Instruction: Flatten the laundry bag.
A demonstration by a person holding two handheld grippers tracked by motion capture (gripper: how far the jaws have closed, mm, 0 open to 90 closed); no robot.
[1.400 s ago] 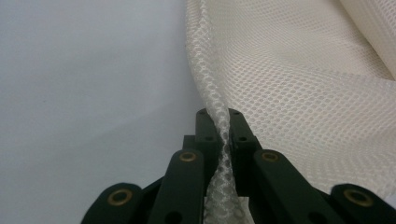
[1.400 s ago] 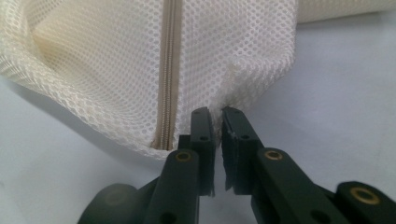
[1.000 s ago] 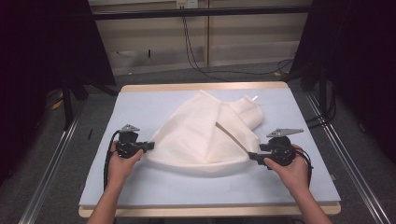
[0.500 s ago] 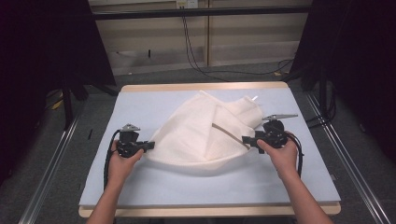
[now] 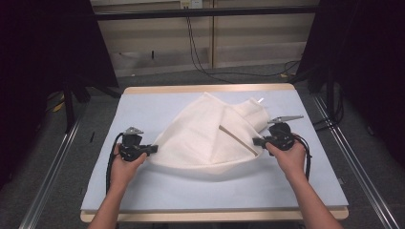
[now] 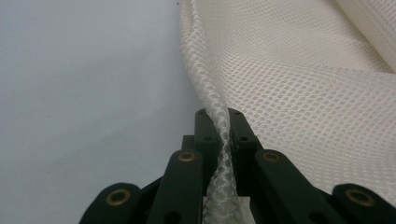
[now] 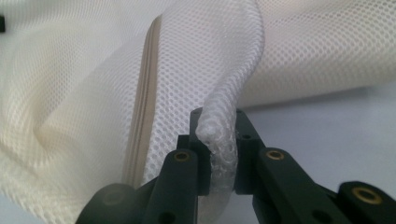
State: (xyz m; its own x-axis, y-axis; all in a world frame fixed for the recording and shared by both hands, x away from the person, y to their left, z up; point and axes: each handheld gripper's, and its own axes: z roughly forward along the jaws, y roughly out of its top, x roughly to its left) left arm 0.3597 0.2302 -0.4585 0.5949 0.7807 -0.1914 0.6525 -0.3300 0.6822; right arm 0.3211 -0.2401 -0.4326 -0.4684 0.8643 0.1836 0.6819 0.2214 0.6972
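Note:
A cream mesh bag (image 5: 210, 136) lies crumpled on the pale blue table top (image 5: 143, 107), with a tan zipper strip (image 5: 236, 140) across its right half. My left gripper (image 5: 152, 149) is shut on the bag's left edge; in the left gripper view the rolled mesh hem (image 6: 219, 140) is pinched between the black jaws. My right gripper (image 5: 258, 141) has just been closing and now pinches a bunched fold of mesh (image 7: 219, 140) at the bag's right side, beside the zipper strip (image 7: 140, 126).
The table's wooden edge (image 5: 210, 215) runs along the front. Metal rails (image 5: 353, 157) flank both sides, and cables lie on the floor behind. Bare blue surface shows in front of the bag and at the far left.
My right gripper has moved in toward the bag's right side and shut on its mesh edge. The left gripper has kept its hold and place.

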